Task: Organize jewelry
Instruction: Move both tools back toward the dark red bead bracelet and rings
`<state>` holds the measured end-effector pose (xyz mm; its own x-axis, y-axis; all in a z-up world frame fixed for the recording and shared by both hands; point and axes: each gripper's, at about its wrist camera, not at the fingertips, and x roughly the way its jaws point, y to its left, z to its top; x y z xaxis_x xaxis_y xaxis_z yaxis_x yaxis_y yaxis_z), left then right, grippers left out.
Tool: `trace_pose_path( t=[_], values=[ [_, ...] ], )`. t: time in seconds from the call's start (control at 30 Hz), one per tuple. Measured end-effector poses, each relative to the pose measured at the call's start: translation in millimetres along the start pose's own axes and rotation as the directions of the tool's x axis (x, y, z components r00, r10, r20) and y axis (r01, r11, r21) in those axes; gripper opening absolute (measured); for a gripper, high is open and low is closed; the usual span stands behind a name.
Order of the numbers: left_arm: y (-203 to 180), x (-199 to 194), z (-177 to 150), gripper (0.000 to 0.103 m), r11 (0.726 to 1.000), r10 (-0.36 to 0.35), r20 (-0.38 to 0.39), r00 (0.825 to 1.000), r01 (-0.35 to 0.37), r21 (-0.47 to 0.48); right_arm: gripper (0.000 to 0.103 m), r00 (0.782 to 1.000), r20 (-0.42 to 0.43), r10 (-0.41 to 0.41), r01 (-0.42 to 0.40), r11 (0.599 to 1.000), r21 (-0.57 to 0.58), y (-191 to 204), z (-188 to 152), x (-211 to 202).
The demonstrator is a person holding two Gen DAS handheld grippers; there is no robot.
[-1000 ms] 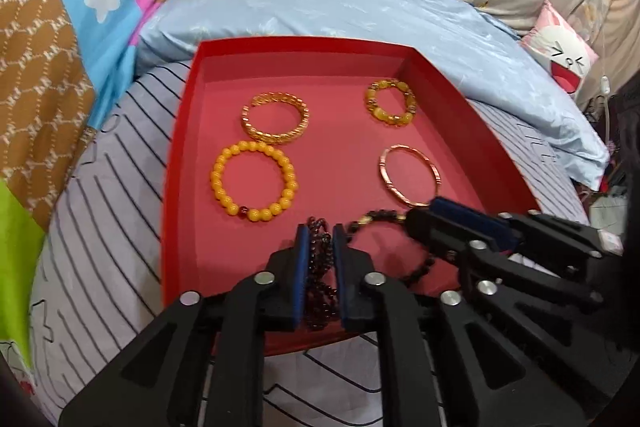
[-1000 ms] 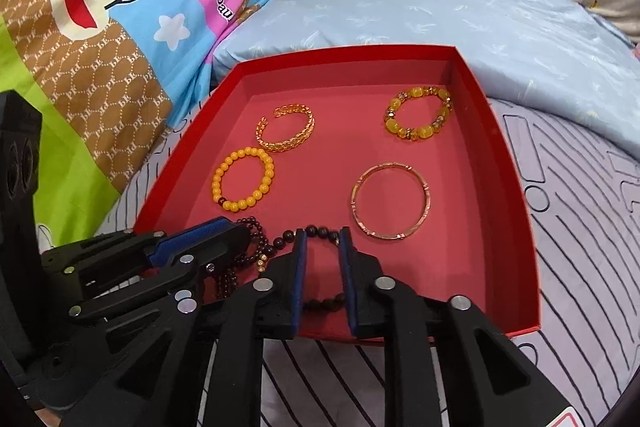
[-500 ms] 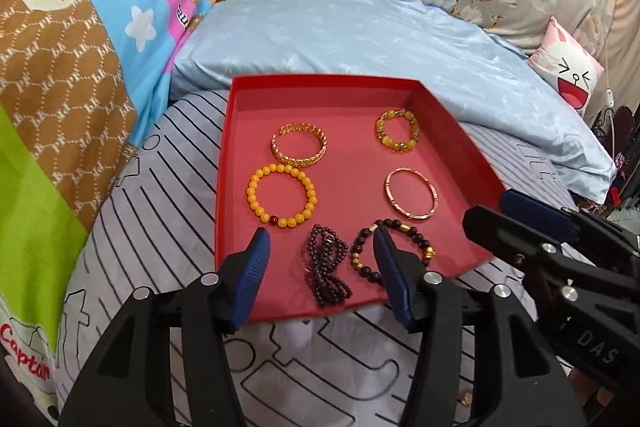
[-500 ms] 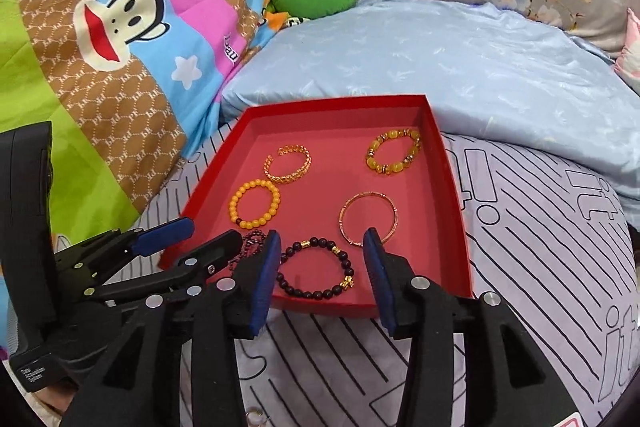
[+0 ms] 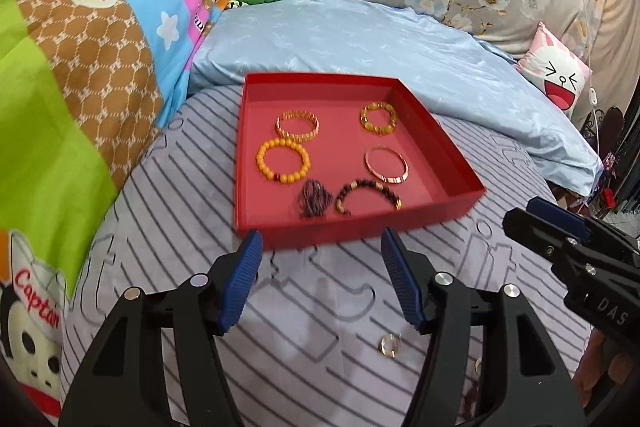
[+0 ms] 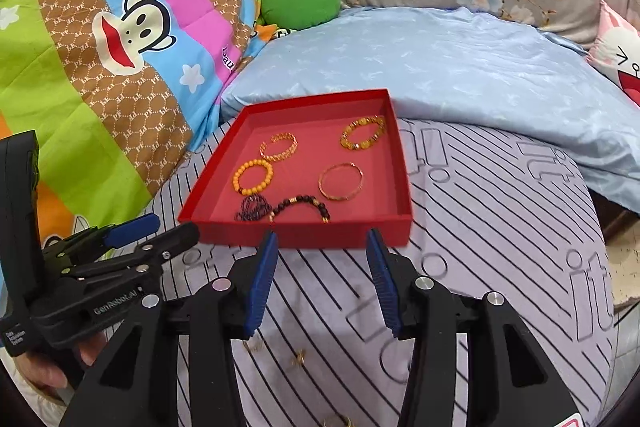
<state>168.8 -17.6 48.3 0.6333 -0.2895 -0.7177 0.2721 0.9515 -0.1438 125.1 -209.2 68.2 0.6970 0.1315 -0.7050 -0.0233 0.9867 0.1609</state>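
The left tongs [image 5: 320, 275] stand wide with nothing between the pads, their jaws having just been opening; a second ago they were pinched on the dark bead tangle [image 5: 314, 198], which now lies loose near the front wall of the red tray [image 5: 360, 229]. The right tongs [image 6: 322, 277] are also parted and empty, their jaws opened within the last second; earlier they gripped the dark bracelet [image 6: 300, 207], which now rests in the tray just beside the tangle. Both tongs have drawn back and up from the tray and now hang over the striped bed cover [image 5: 168, 227], short of the tray's front wall. Further in, unchanged from before, lie the orange bead bracelet [image 5: 283, 161], the thin bangle [image 5: 386, 164], the gold link bracelet [image 5: 297, 125] and the amber bracelet [image 5: 378, 117]. With the wider view, a small ring [image 5: 390, 344] shows on the cover near the left tongs, and small gold pieces [image 6: 299, 357] lie on the cover under the right tongs. A blue pillow [image 5: 360, 39] sits behind the tray, a cartoon quilt [image 5: 80, 47] to its left.
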Motion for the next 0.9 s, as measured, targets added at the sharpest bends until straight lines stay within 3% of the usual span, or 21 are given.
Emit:
trace_pose_path(
  t=[0.43,0.9],
  values=[
    [-10,-29,-57,0.063,1.0,0.01,-0.041,0.999,-0.009,0.02,0.045,0.996,-0.062,-0.058,0.058,0.998,0.004,-14,-74,-37],
    [-18,-40,-110,0.063,1.0,0.003,-0.112,0.994,0.0,0.019,0.045,0.986,-0.155,-0.062,0.068,0.997,0.034,-21,-133,-34]
  ],
)
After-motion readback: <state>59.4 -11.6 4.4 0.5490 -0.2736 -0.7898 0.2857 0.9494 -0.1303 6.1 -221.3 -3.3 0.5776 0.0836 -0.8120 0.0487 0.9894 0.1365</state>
